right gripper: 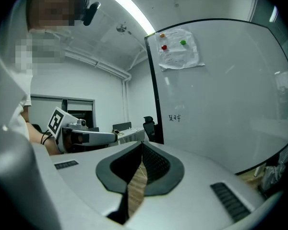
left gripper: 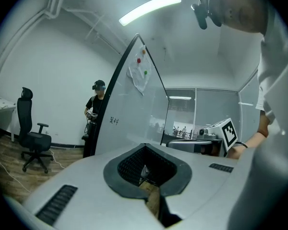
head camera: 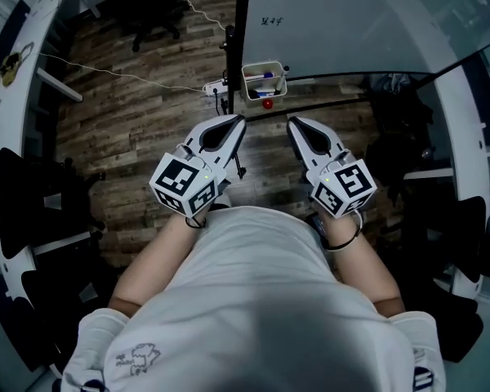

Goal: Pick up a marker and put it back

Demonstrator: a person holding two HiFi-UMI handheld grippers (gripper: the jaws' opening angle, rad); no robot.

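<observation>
Open wooden floor [head camera: 122, 121] was seen ahead and to the left of the left gripper [head camera: 238, 122]. The lower edge of the whiteboard [head camera: 351, 23] was found just ahead of the right gripper [head camera: 294, 124]. The markers [head camera: 266, 76], small and partly blue, were seen in a white tray [head camera: 245, 80] on the board, just beyond both tips. Both pairs of jaws were closed together, with nothing gripped.

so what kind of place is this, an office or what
Most likely an office or meeting room. There is a large whiteboard on a stand with a marker tray hung on it, a black swivel office chair by the wall, and a long ceiling strip light.
</observation>
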